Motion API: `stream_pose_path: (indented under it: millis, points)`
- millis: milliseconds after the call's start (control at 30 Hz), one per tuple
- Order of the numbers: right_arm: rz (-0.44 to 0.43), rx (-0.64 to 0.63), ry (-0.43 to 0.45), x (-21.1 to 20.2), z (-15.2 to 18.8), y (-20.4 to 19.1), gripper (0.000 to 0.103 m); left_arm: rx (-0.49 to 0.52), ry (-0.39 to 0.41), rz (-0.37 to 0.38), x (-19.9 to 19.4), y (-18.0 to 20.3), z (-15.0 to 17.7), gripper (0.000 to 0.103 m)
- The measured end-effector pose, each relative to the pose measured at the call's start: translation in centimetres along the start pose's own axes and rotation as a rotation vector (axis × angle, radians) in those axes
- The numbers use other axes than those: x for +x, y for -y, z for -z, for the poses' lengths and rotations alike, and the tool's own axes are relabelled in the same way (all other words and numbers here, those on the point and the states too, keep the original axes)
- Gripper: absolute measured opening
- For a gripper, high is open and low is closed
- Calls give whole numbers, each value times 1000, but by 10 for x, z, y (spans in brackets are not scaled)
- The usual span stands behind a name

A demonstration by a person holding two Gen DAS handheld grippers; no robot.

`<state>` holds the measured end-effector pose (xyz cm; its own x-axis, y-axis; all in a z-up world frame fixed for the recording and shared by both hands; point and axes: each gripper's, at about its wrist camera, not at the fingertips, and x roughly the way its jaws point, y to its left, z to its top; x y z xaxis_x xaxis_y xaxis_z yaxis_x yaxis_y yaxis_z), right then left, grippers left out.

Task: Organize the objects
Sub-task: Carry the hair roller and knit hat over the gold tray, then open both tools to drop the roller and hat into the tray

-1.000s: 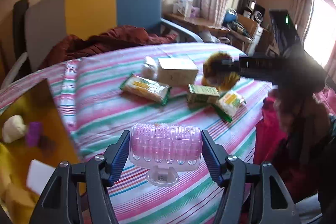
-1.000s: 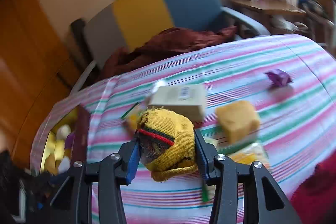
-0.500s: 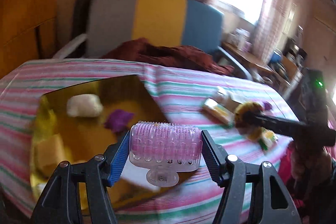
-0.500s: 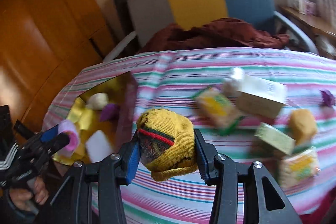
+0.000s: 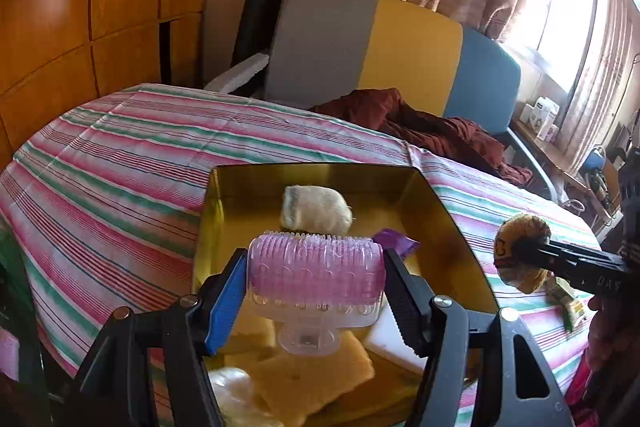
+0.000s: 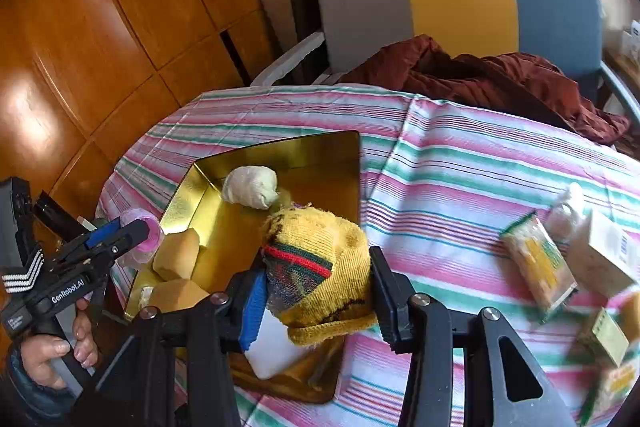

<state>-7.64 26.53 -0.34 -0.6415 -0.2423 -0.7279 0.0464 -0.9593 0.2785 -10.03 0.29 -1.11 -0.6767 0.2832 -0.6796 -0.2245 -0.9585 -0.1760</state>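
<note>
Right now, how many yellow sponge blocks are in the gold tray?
2 visible: one sponge beside the left tool, another sponge just below it at the gold tray's near end. More may be hidden behind the tools.

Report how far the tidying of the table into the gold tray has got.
Done: a white bundle and yellow sponges lie in the gold tray.
In hand: left gripper holds the pink roller, right gripper the yellow sock.
Left: snack packets and a box on the cloth.
</note>
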Motion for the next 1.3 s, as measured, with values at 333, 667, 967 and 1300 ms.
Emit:
stream_pose_path:
  millis: [333, 667, 967, 1300]
  points:
    - [39, -9, 14, 45, -62, -19, 61, 22, 10, -47, 26, -4, -33, 67]
    - [79, 4, 25, 52, -61, -24, 93, -114, -8, -153, 45, -58, -49, 82]
    - [88, -24, -30, 49, -5, -35, 99, -130, 3, -201, 4, -59, -8, 81]
    - [159, -109, 62, 12, 24, -58, 103, -112, 74, -197, -42, -29, 21, 80]
